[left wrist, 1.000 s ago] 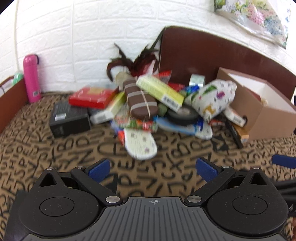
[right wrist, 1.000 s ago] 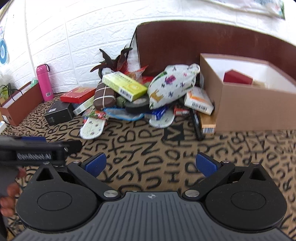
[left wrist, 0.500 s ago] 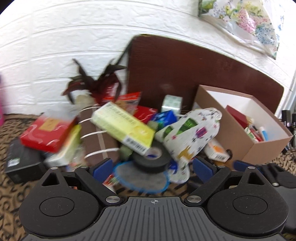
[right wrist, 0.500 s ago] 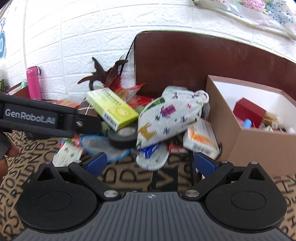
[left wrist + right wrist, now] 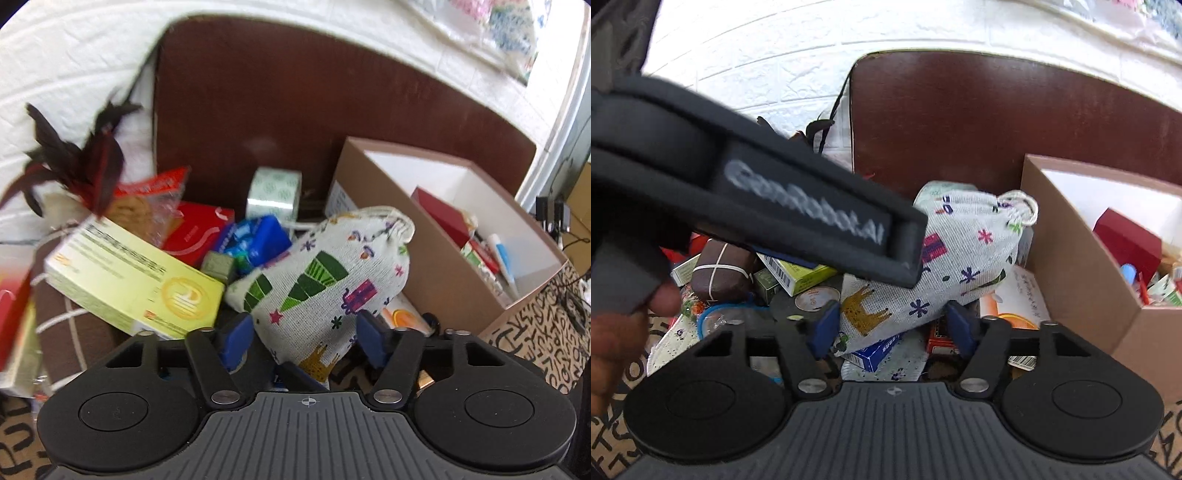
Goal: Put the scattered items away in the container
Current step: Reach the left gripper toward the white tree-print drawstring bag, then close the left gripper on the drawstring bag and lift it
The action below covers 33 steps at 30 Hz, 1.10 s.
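Both the left gripper [image 5: 303,338] and right gripper [image 5: 892,330], jaws just closing, clamp the white printed cloth drawstring pouch [image 5: 328,280] atop the clutter, probably sharing its floppy bulk; the brown cardboard box [image 5: 436,284] waits at three o'clock.

Blocked and blurred views from both wrists

From my right camera the left gripper's body [image 5: 757,199] crosses the frame, blurred, hiding the pile's left half; I can't tell whether either gripper's pads press the printed cloth pouch [image 5: 325,280]; the yellow box's [image 5: 136,288] print smears unreadable.
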Tool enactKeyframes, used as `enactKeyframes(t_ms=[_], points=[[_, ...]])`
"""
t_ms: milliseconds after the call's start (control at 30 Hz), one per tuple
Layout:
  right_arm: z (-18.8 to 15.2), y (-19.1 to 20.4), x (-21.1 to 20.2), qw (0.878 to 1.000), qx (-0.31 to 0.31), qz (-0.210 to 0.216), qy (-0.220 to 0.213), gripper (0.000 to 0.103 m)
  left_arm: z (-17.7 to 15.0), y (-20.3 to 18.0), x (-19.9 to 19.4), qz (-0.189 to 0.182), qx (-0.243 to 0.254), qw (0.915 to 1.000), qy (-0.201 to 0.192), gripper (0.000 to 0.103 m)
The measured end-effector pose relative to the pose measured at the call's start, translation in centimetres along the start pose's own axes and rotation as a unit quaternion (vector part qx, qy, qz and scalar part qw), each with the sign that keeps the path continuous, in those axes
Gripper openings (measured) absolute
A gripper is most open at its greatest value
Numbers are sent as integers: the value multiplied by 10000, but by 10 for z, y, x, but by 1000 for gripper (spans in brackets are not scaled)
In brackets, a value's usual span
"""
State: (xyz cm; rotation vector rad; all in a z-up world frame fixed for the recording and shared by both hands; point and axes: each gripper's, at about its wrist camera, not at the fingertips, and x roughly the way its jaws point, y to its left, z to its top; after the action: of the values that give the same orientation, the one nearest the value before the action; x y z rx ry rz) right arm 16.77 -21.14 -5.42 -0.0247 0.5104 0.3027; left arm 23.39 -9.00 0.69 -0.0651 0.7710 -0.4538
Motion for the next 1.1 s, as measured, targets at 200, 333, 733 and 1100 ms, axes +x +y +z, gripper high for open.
enactKeyframes(t_ms=[200,333,733,1100], points=[[-3,-8,2,9997,171,180,-12,51,-2,-5,2,92,194,9998,-41,41],[0,-7,-7,9995,123,293,21,44,-5,-10,-10,107,195,9997,-68,37],[-30,5,-124,9950,237,925,283,40,-102,-60,-107,-269,220,9991,251,39],[-122,20,-197,9878,447,862,1221,44,-181,-77,-148,-563,-143,9964,617,79]])
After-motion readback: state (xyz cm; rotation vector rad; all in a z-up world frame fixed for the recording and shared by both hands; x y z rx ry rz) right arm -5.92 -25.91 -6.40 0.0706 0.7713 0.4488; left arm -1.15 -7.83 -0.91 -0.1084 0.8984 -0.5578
